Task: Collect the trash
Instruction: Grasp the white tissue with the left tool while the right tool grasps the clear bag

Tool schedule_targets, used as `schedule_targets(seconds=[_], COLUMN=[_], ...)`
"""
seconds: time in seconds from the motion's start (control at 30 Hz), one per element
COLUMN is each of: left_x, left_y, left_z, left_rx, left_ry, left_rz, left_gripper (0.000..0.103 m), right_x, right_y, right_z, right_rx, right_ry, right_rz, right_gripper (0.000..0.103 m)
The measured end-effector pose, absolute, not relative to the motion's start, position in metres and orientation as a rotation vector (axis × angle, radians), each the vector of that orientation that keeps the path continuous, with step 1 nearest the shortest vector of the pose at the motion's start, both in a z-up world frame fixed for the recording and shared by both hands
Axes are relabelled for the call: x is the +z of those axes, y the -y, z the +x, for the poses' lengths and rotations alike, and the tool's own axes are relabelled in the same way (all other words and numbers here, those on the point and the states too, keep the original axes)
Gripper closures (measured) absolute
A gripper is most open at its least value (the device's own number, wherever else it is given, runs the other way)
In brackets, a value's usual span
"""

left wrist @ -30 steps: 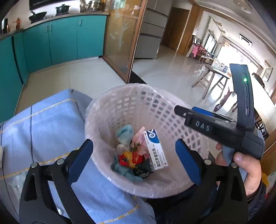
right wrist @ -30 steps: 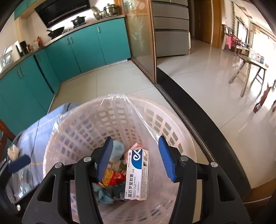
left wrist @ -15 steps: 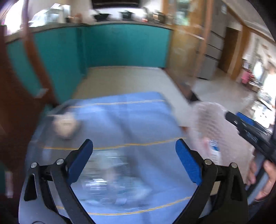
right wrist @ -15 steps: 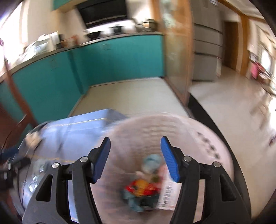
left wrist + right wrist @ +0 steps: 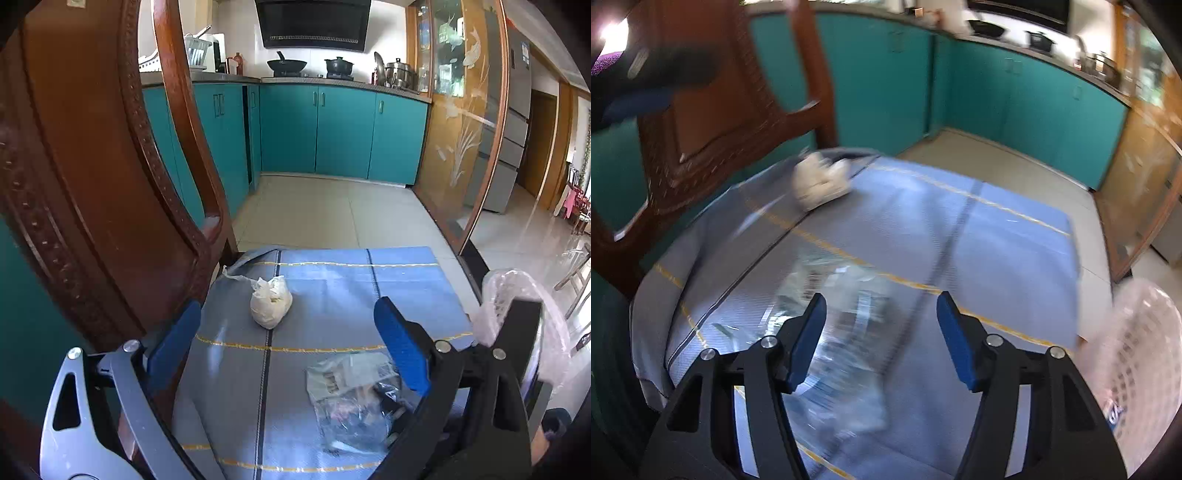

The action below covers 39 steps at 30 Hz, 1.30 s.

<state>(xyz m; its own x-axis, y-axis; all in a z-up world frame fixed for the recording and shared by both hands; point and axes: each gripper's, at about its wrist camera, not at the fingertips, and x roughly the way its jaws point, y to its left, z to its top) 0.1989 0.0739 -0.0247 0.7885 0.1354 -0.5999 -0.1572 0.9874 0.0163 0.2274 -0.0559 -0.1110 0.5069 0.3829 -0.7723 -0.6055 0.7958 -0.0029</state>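
Note:
A crumpled white paper wad lies on the blue tablecloth near its far left corner; it also shows blurred in the right wrist view. A clear plastic bag with dark scraps lies nearer, by my left gripper's right finger; it shows under my right gripper too. The white lattice basket with a plastic liner stands at the table's right edge. My left gripper is open and empty above the table. My right gripper is open and empty above the bag.
A carved dark wooden chair stands tight against the table's left side. Teal kitchen cabinets line the far wall across a tiled floor. A glass partition stands to the right.
Both grippers have swung left from above the basket to above the tablecloth. The basket now sits at the right edge of both views. Both stayed open.

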Motion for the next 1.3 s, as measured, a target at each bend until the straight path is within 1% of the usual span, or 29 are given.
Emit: schedule_targets(seconds=[0.13,0.17,0.2,0.23,0.27,0.37,0.47,0.57,0.63,0.67,0.73,0.77,0.83,0.93,1.1,1.3], left_x=[-0.046,-0.055,-0.062,-0.069,-0.077,-0.097,-0.118,-0.137,-0.147,-0.15,-0.152,-0.152,-0.148,-0.134,-0.099,-0.076], left_y=[-0.078,-0.08,-0.082,-0.084,-0.086,-0.088,-0.088,-0.089,-0.088,-0.087,-0.082,-0.08,-0.077,-0.071,-0.054,-0.027], left_z=[0.23,0.241,0.25,0.259,0.269,0.299,0.323,0.342,0.347,0.347,0.345,0.343,0.336,0.317,0.273,0.229], left_rx=[0.149,0.153,0.157,0.159,0.163,0.221,0.255,0.267,0.261,0.269,0.284,0.279,0.267,0.242,0.182,0.125], left_ry=[-0.697,-0.715,-0.728,-0.743,-0.755,-0.782,-0.838,-0.912,-0.956,-0.963,-0.942,-0.94,-0.926,-0.884,-0.783,-0.728], left_rz=[-0.027,-0.029,-0.034,-0.041,-0.047,-0.019,0.011,0.02,0.025,0.039,0.084,0.09,0.083,0.059,0.05,0.073], left_gripper=[0.009,0.008,0.009,0.009,0.009,0.009,0.011,0.023,0.043,0.046,0.063,0.064,0.075,0.08,0.08,0.08], right_x=[-0.132,-0.133,-0.134,-0.133,-0.131,-0.128,-0.124,-0.117,-0.112,-0.109,-0.104,-0.102,-0.099,-0.096,-0.095,-0.095], right_y=[0.041,0.043,0.044,0.048,0.052,0.063,0.077,0.093,0.102,0.107,0.115,0.119,0.122,0.127,0.128,0.13], right_z=[0.228,0.228,0.228,0.229,0.229,0.228,0.228,0.23,0.231,0.231,0.233,0.233,0.233,0.231,0.23,0.228], right_rx=[0.61,0.624,0.64,0.652,0.65,0.64,0.624,0.609,0.597,0.59,0.574,0.561,0.538,0.511,0.471,0.454], right_ry=[-0.925,-0.939,-0.95,-0.962,-0.961,-0.954,-0.946,-0.93,-0.917,-0.911,-0.899,-0.89,-0.878,-0.862,-0.842,-0.837], right_rz=[-0.331,-0.316,-0.299,-0.275,-0.267,-0.248,-0.216,-0.177,-0.155,-0.143,-0.121,-0.114,-0.115,-0.121,-0.148,-0.167], right_gripper=[0.038,0.048,0.054,0.062,0.066,0.072,0.072,0.072,0.072,0.072,0.072,0.072,0.072,0.072,0.072,0.072])
